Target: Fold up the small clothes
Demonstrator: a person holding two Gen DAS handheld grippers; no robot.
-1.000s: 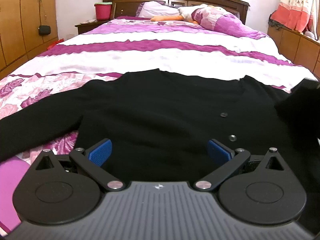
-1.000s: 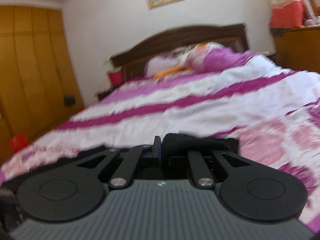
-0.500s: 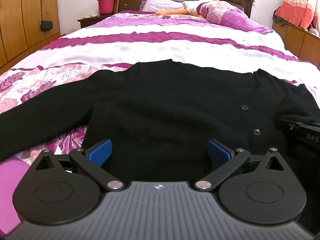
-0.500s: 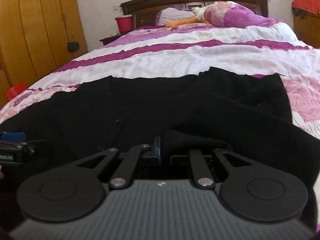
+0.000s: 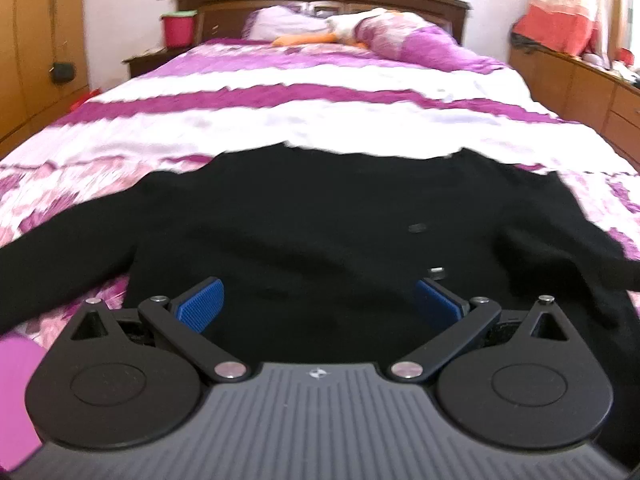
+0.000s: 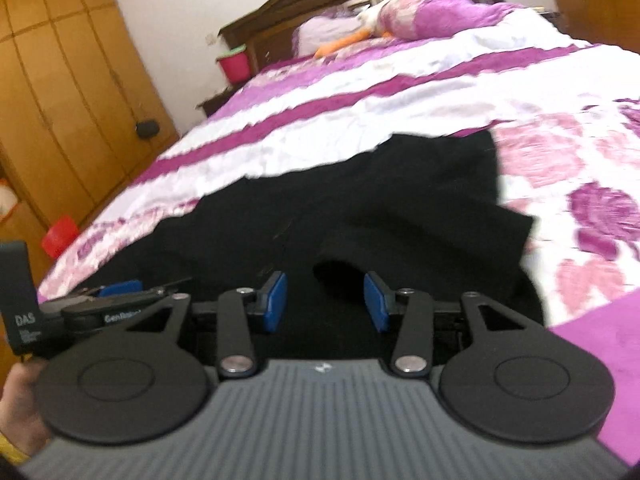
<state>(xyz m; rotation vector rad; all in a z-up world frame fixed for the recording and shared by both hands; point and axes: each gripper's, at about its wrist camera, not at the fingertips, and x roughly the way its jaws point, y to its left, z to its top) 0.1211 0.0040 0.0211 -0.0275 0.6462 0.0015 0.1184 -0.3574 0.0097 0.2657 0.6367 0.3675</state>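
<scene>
On the purple-and-white bedspread [image 5: 320, 120] lies the black cardigan [image 5: 320, 232], spread flat, one sleeve stretched out to the left and the other sleeve [image 6: 432, 236] folded in across the body. My left gripper [image 5: 318, 300] hovers over the hem with its blue pads [image 5: 200, 302] spread wide, nothing between them. My right gripper [image 6: 326, 300] has just been opening; its jaws stand partly apart, the sleeve's cuff lying loose just beyond them, not pinched.
</scene>
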